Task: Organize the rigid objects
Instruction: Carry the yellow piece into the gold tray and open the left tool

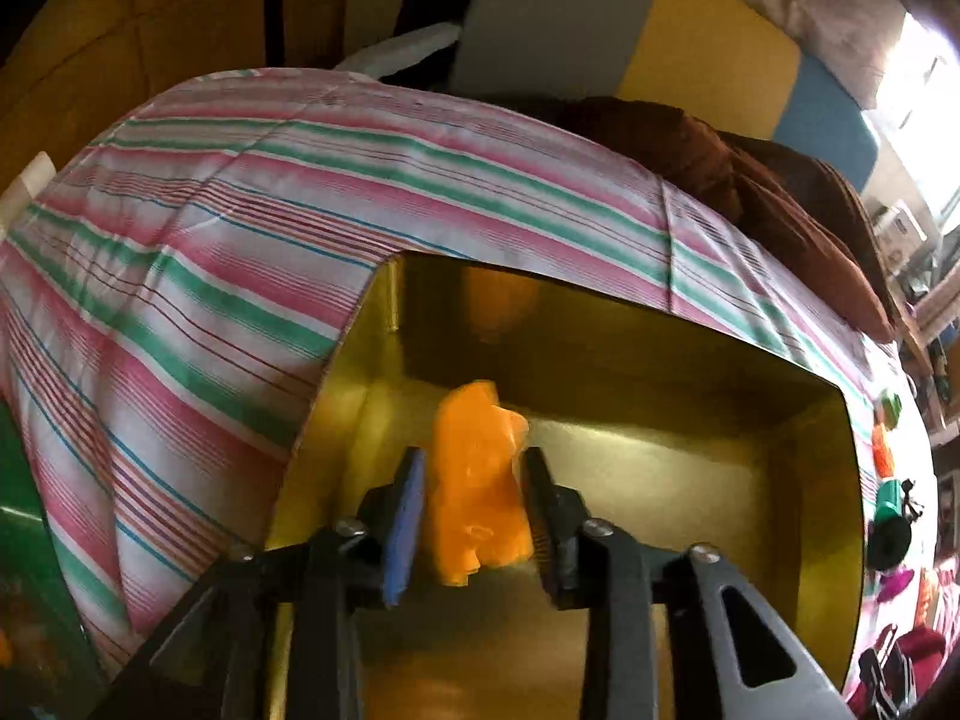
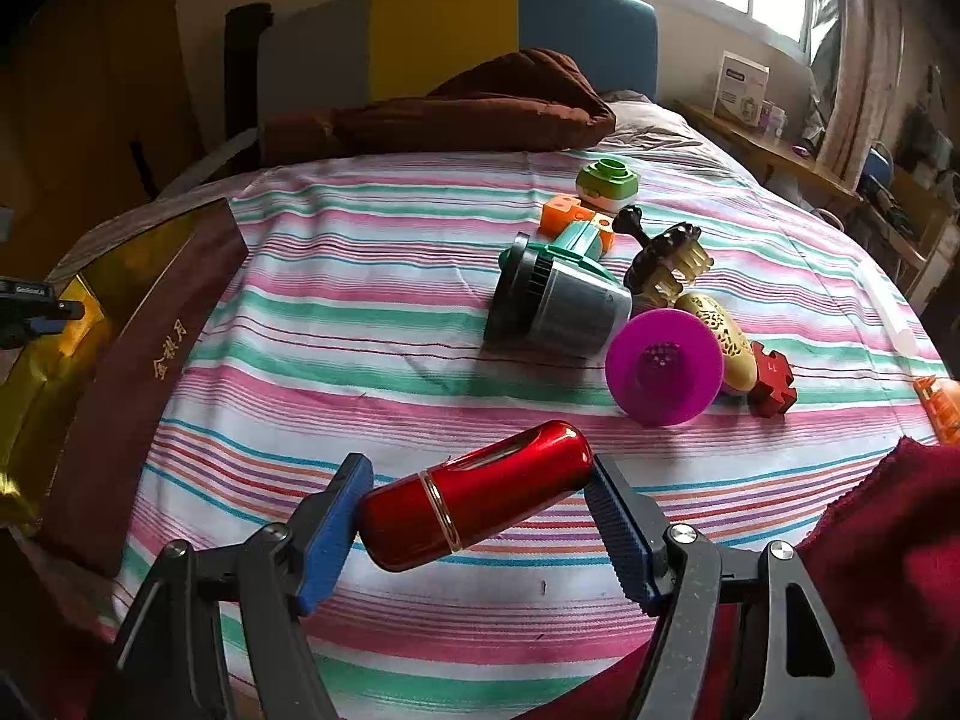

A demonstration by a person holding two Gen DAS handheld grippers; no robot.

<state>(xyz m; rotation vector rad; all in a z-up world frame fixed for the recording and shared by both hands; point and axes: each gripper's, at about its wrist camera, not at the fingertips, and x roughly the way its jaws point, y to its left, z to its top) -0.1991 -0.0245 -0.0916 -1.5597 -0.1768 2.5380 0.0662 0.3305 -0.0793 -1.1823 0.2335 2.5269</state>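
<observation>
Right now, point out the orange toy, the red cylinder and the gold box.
orange toy (image 1: 477,480), left wrist view, middle of its body.
red cylinder (image 2: 480,492), right wrist view, middle of its glossy side.
gold box (image 1: 690,438), left wrist view, bare inner floor.

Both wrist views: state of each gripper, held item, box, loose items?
Left gripper: fingers on either side of the orange plastic toy, over the box.
Gold-lined cardboard box: open, lid off.
Right gripper: fingers at both ends of the glossy red metal cylinder, lying tilted.
Grey-and-green plastic canister: on its side.
Purple plastic funnel: tipped over.
</observation>
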